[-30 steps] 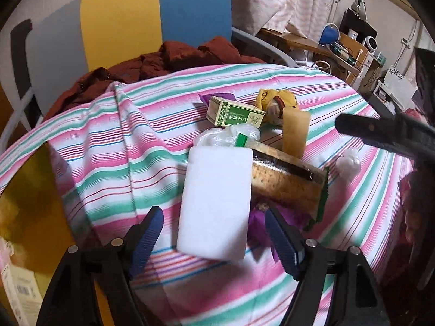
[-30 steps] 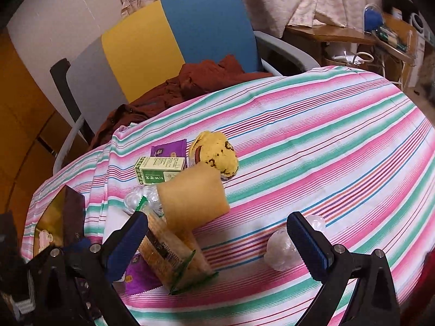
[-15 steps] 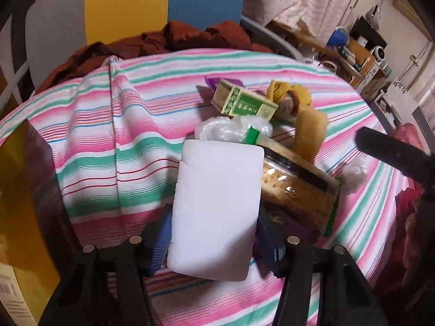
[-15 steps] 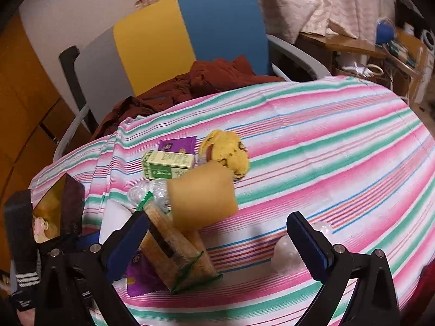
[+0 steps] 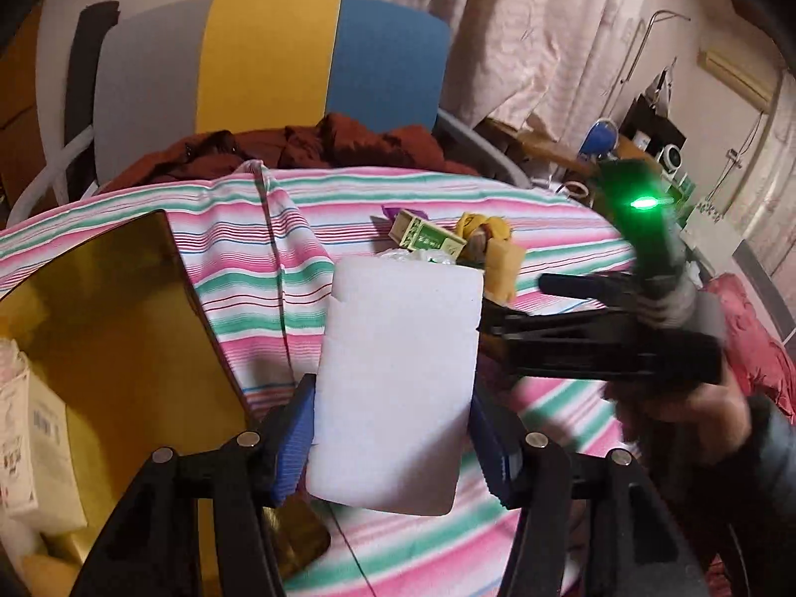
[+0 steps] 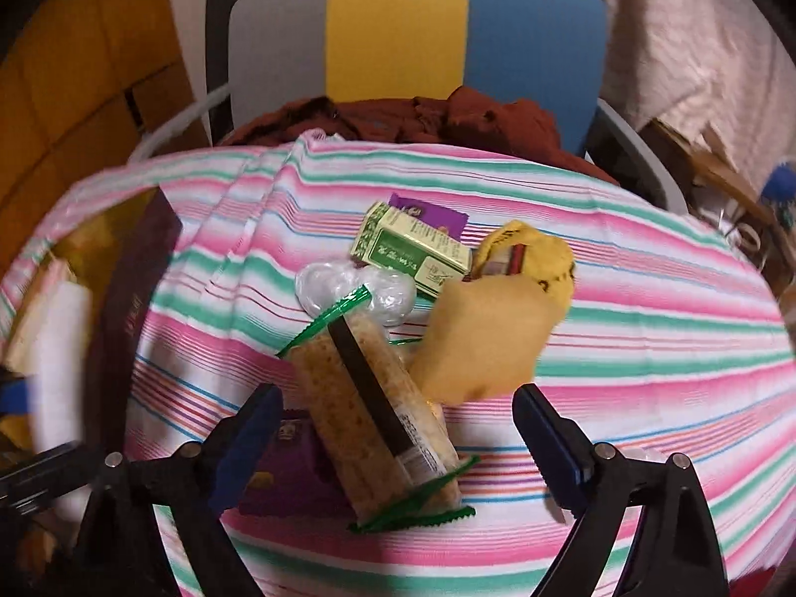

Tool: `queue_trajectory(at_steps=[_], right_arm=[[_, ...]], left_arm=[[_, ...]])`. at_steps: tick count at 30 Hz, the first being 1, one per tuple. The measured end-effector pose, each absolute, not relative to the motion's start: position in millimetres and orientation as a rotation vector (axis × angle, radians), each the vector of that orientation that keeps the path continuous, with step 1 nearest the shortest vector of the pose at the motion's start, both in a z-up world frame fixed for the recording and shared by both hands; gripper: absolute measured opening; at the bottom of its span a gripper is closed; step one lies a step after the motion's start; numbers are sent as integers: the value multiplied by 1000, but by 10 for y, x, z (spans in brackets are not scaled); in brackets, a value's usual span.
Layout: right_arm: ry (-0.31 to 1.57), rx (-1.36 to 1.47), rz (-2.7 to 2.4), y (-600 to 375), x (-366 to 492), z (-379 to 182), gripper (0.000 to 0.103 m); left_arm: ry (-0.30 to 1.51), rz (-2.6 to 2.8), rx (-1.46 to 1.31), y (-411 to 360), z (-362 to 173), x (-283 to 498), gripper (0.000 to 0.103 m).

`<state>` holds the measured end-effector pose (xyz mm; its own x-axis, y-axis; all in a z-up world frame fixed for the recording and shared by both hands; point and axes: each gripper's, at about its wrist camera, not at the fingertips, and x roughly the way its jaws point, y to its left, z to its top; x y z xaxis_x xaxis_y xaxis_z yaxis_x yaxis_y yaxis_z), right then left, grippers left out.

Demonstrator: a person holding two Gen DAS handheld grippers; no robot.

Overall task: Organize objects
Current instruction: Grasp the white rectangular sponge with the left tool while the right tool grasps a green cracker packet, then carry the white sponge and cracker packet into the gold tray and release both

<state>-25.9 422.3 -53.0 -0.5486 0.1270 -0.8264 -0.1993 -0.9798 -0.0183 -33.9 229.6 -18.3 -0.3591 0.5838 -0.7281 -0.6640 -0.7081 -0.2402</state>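
We cannot see the white sponge's side edges, covered by the left gripper's pads. Behind it the snack pile is mostly hidden. The gold box to its left runs off frame.

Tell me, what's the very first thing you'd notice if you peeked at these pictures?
The big white foam block jumps out first: the left gripper pinches it between its blue fingers, right in the middle of the left view. Next comes the pink-and-green striped tablecloth, with a heap of snacks in its middle, a long cracker pack lying nearest the open right gripper. To the left stands a shiny gold box.
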Motion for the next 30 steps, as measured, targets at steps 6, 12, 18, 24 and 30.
queue_trajectory(at_steps=[6, 12, 18, 24, 30], right_arm=[[10, -1479, 2564, 4144, -426, -731, 79], [52, -1532, 2563, 4188, -414, -778, 47], [179, -1458, 2638, 4216, -266, -575, 45], [553, -1403, 2838, 4278, -172, -384, 45], [766, -1453, 2874, 4266, -200, -440, 45]], left_arm=[[82, 2112, -1065, 2094, -136, -250, 58], [58, 2129, -1072, 1929, -121, -192, 58], [51, 2154, -1079, 1755, -118, -121, 58], [30, 2174, -1124, 1584, -187, -109, 58], [14, 2182, -1114, 1502, -173, -56, 58]])
